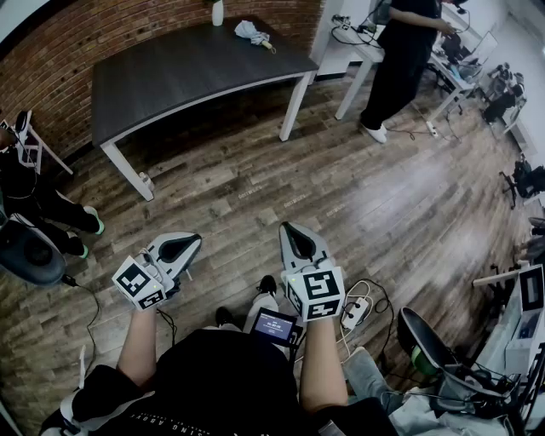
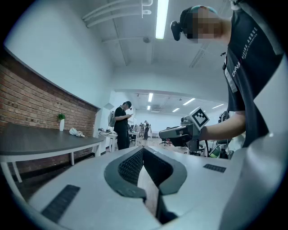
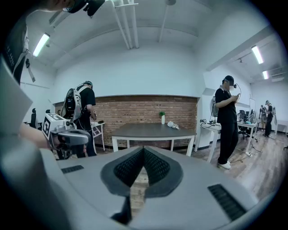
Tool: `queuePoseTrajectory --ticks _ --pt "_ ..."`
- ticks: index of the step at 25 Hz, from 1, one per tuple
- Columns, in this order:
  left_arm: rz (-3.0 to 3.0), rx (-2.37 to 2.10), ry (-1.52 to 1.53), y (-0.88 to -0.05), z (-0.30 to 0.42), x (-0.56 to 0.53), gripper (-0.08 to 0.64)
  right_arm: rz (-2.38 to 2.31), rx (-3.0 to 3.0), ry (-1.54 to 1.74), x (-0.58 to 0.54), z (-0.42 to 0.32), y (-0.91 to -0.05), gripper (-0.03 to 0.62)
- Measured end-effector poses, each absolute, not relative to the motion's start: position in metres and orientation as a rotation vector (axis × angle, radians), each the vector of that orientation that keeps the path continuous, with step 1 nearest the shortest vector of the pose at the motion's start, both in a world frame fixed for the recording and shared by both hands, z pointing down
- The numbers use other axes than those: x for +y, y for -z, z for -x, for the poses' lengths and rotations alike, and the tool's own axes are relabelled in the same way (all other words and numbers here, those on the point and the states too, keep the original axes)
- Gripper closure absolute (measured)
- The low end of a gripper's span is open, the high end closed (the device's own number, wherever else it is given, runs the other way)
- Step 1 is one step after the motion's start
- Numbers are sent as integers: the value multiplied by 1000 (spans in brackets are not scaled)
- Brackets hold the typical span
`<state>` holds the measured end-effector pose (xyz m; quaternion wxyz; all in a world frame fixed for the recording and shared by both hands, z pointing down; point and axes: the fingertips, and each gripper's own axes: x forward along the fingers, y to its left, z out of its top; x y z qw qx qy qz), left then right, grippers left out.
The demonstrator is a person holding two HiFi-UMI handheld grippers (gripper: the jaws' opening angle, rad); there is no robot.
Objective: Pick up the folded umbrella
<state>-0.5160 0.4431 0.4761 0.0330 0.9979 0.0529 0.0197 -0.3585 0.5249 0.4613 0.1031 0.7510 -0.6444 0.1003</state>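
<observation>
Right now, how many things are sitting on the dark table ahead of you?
2. A white vase stands at the far edge of the dark table by the brick wall; the folded umbrella lies just right of it. No view shows anything more there.

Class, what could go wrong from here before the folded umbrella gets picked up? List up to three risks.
1. The pale folded umbrella lies close to a white vase on the dark grey table; a reach may knock the vase.
2. Both the left gripper and right gripper are shut; they must open first.
3. A white power strip and cables lie by the feet: tripping.
</observation>
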Motion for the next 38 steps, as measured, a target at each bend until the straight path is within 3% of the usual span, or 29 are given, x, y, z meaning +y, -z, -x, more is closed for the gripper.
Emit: queuePoseTrajectory --ticks 25,38 --pt "-2941 250 -98 -497 483 443 558 -2198 -1894 -494 534 328 -498 583" --pt "-2923 165 -162 -498 411 401 558 -2242 -1845 -510 533 213 -522 584"
